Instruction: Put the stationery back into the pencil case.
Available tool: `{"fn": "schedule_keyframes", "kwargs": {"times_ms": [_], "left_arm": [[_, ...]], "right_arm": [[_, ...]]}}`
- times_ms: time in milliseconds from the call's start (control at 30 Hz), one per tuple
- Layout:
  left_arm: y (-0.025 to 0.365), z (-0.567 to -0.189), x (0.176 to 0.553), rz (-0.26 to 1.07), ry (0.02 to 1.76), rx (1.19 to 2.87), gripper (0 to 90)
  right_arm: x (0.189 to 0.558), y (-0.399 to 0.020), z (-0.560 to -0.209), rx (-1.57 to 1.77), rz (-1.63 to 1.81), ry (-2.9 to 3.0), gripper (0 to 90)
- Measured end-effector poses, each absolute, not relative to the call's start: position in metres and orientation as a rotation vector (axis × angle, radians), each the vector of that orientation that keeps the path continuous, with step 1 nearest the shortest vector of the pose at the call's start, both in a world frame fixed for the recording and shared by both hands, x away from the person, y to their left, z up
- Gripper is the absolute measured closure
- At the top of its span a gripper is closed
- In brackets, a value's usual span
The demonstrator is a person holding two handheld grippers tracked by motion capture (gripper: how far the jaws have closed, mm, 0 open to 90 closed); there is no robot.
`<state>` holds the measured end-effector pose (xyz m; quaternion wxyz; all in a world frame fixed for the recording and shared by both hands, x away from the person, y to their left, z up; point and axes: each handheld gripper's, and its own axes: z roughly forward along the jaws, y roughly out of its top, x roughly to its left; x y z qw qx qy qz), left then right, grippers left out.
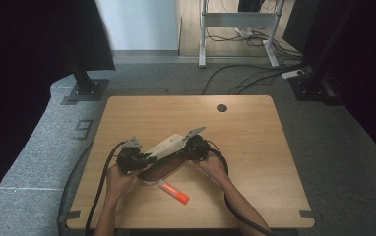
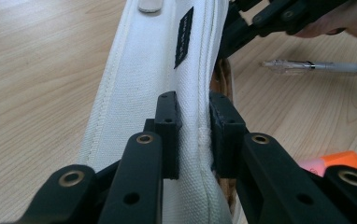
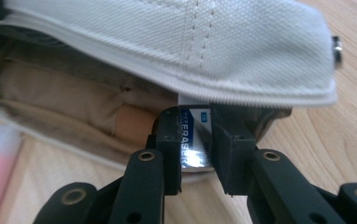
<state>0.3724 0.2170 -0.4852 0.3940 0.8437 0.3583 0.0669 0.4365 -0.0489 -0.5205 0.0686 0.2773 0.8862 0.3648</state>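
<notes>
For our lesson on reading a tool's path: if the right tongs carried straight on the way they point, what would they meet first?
The right tongs, shut on an eraser, point into the open pencil case. Likely first contact is its tan lining under the raised flap, though depth is unclear.

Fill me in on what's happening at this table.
A person is packing a white canvas pencil case on the wooden table. The left gripper pinches the case's flap, holding it open. The right gripper grips an eraser at the case's mouth. An orange highlighter and a clear pen lie beside it.
</notes>
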Motion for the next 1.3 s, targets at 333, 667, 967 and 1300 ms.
{"fn": "schedule_keyframes", "kwargs": {"times_ms": [333,667,967,1300], "left_arm": [[0.214,-0.484,0.372,0.171,0.902,2.143,75.9],[0.215,-0.484,0.372,0.173,0.901,2.142,75.8],[0.214,-0.485,0.372,0.175,0.904,2.143,75.8],[0.215,-0.485,0.373,0.172,0.905,2.142,75.8]], "right_arm": [[0.443,-0.032,-0.527,0.823,1.065,2.622,71.9],[0.442,-0.031,-0.527,0.804,1.035,2.63,56.8],[0.43,-0.055,-0.504,0.793,1.061,2.626,43.8],[0.411,-0.083,-0.495,0.8,1.081,2.642,42.7]]}}
